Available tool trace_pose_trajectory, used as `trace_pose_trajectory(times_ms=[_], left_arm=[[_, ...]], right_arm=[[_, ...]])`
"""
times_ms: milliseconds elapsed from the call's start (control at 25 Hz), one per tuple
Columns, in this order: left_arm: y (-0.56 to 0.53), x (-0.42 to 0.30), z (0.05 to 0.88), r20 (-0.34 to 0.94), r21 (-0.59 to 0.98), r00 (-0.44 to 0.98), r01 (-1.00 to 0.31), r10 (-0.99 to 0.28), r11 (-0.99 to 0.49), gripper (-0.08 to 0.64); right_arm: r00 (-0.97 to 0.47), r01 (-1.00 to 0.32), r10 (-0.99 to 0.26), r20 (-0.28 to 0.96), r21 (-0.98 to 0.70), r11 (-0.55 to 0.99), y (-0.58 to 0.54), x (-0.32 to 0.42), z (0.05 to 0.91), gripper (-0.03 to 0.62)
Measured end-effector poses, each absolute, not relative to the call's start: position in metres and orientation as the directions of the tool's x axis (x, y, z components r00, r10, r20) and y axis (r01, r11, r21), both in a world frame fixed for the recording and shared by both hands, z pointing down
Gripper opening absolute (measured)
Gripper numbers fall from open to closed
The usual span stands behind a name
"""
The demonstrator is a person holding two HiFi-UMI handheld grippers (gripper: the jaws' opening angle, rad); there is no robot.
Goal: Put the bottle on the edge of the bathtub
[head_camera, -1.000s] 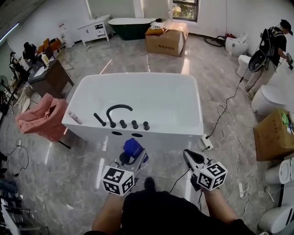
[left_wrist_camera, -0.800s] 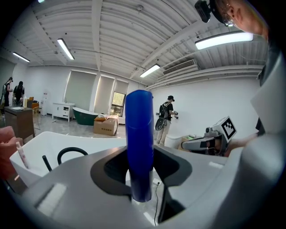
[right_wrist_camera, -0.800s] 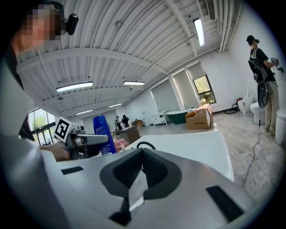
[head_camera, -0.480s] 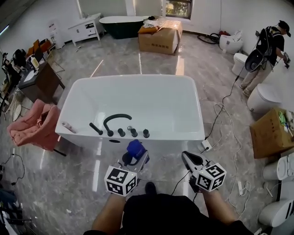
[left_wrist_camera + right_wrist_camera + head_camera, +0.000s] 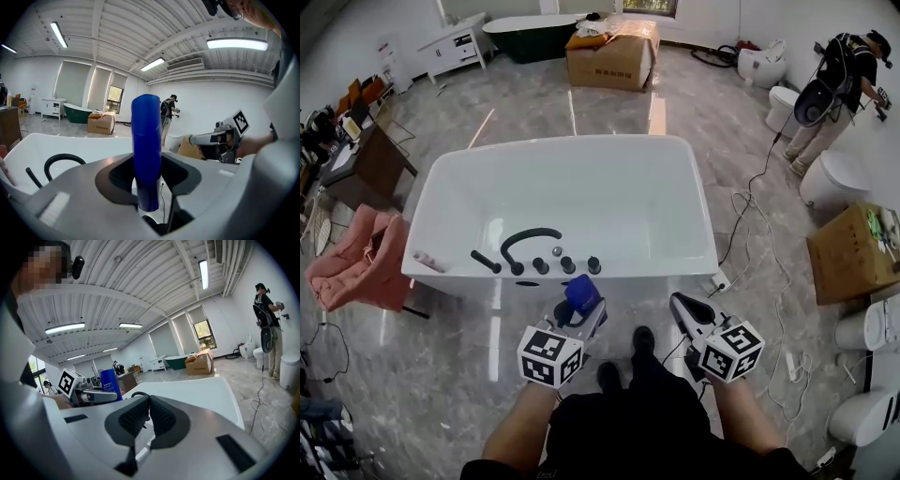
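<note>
Person with two hand-held grippers standing at a white bathtub (image 5: 656,273). The left gripper (image 5: 579,317) clamps the blue bottle (image 5: 582,293) upright between its jaws; the bottle is carried clear of the floor, just short of the tub's near rim, close to the black faucet (image 5: 525,236) mounted there. The right gripper (image 5: 682,309), alongside, has its jaws drawn together with nothing between them

Person: black top (image 5: 647,427), forearms uncovered, black shoes (image 5: 643,339). Left gripper (image 5: 584,311) and right gripper (image 5: 678,304): grey moulded shells, black ribbed pads (image 5: 136,418), each carrying a white cube (image 5: 550,356) printed with black square markers
</note>
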State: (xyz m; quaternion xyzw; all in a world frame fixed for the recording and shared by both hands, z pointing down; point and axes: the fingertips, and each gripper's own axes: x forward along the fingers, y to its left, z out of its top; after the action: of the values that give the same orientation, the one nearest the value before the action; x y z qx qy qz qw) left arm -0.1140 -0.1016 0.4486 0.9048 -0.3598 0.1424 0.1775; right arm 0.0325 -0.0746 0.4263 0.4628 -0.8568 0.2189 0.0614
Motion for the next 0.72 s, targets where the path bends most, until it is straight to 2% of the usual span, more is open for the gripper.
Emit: trace_pose_trajectory(times_ms=[720], left_arm=[[-0.197, -0.054, 0.537, 0.500, 0.200, 0.668, -0.709, -0.552, -0.676, 0.161]], right_arm=[[-0.602, -0.789, -0.686, 0.409, -0.434, 0.434, -0.149, 0.065, 0.523, 0.012]])
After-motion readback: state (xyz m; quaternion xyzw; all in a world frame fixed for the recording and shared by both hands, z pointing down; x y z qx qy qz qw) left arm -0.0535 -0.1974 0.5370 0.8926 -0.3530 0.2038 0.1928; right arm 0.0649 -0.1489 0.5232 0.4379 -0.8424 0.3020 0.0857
